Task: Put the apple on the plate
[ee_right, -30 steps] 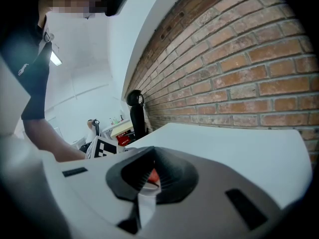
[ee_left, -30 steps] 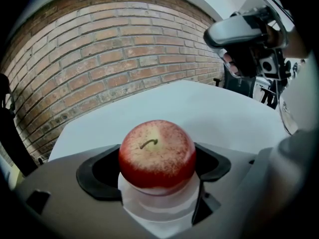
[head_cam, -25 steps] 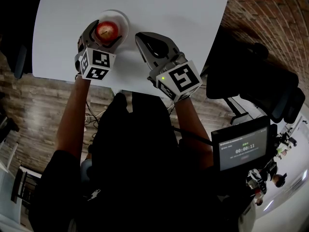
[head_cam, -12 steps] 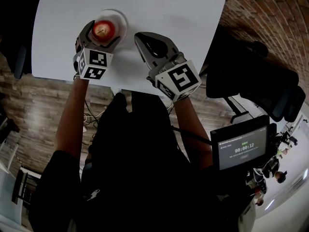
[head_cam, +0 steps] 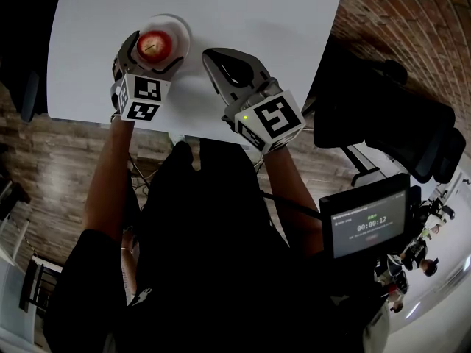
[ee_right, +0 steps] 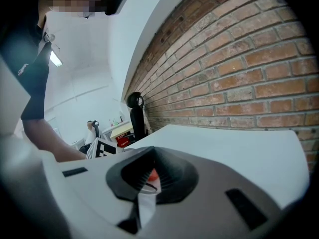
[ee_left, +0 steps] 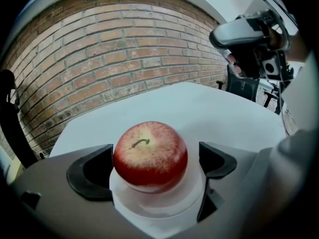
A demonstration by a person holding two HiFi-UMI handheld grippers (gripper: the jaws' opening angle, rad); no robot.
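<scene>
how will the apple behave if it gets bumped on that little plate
The apple is round and smooth, so it would probably roll rather than slide. It sits stem up on a small shallow plate, whose rim may barely check it. It looks firm, likely unharmed between the left gripper's opening jaws.

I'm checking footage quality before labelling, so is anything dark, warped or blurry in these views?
Head view: the white table is bright, the person's dark torso nearly black. Left gripper view: the red apple is sharp, the brick wall bows from lens distortion. Right gripper view: the foreground looks soft, corners dark.
</scene>
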